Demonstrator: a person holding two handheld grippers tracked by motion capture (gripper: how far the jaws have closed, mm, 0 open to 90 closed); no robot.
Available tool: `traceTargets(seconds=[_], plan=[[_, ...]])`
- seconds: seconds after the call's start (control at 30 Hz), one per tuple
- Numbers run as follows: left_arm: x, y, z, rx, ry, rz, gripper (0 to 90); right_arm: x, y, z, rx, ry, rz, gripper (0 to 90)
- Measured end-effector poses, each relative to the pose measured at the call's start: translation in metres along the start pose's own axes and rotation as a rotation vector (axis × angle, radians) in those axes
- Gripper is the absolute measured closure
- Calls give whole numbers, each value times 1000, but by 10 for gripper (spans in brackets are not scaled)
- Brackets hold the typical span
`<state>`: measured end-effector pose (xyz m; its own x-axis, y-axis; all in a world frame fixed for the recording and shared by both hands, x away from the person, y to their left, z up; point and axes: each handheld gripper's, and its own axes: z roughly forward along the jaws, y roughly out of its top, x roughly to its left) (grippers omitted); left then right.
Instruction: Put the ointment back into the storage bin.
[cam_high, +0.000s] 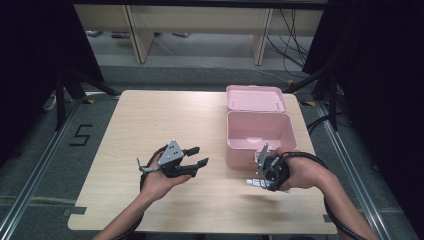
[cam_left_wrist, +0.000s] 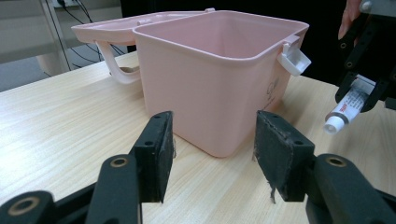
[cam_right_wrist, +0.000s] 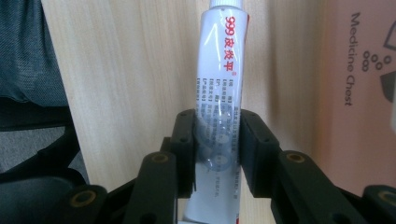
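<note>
The right tool (cam_high: 259, 183) pinches a white ointment tube (cam_right_wrist: 218, 107) between its two black pads, the tube squeezed about its lower half and its capped end pointing away from the hand. In the high view this tool sits over the near right part of the table (cam_high: 150, 120), close to the near edge, with the tube just in front of the near wall of the pink box (cam_high: 257, 150). Seen from the left tool, the tube (cam_left_wrist: 344, 111) hangs off the wood, cap tilted down, to the right of the box (cam_left_wrist: 210, 88) and apart from it.

The left tool (cam_high: 192, 156) is held over the middle of the near half of the table, its jaws spread with nothing between them, aimed at the box. Between the two tools the table is bare wood.

The box stands by the right edge, toward the far right corner, open. Its lid (cam_high: 255, 98) is thrown back flat toward the far edge, a pale handle (cam_left_wrist: 114, 65) on its side. A white latch (cam_left_wrist: 295, 58) sticks out from the box rim on the side facing the tube; that rim and wall are what stand between the tube and the inside of the box.

Red print on the tube reads "999" followed by Chinese characters; smaller lines below are too fine to read. The pink wall (cam_right_wrist: 359, 93) beside the tube carries "Medicine Chest" in grey with a small drawing next to it. On the floor left of the table a "5" (cam_high: 80, 135) is marked in black tape.
</note>
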<state>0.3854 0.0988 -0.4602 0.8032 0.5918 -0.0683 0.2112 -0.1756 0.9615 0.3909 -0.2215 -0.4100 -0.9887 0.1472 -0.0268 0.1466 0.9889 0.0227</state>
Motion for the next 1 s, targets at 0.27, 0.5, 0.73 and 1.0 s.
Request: traceTargets(seconds=[0.27,0.5,0.73,1.0], plan=[[0,0,0,0,-2,1,468,-2,0,-9,6,-7,24,702],[-1,0,0,14,3,5,467,-5,0,-18,-1,-20,15,702],[-1,0,0,16,2,4,465,-7,1,-27,-6,-31,14,703],[-1,0,0,17,2,3,463,-11,2,-35,-5,-45,11,702]])
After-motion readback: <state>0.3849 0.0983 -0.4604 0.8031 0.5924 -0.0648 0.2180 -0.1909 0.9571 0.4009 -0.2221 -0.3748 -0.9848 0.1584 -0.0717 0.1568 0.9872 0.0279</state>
